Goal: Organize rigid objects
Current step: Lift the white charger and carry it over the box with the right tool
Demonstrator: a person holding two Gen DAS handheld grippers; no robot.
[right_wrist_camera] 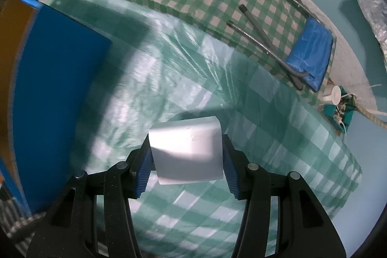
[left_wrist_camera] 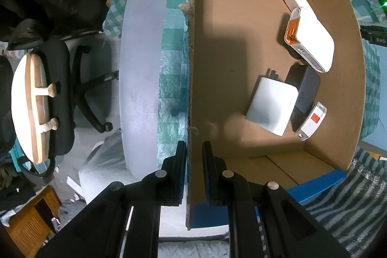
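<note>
left gripper (left_wrist_camera: 194, 149) pinches the cardboard box (left_wrist_camera: 191, 64) wall; right gripper (right_wrist_camera: 186, 158) clamps a white block (right_wrist_camera: 186, 151) above the tablecloth (right_wrist_camera: 278, 137).

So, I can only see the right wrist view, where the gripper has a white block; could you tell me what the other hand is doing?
Observer: The left gripper is shut on the cardboard box wall, one of its fingers on each side.
Operator: Thank you. Is anything already inside the box?
Observer: Yes, four things lie at the far side: a large white power bank, a white charger, a dark grey adapter and a small white device with a red square.
Operator: Is there free floor left for my block?
Observer: Yes, the box floor next to the held wall is bare.
</note>
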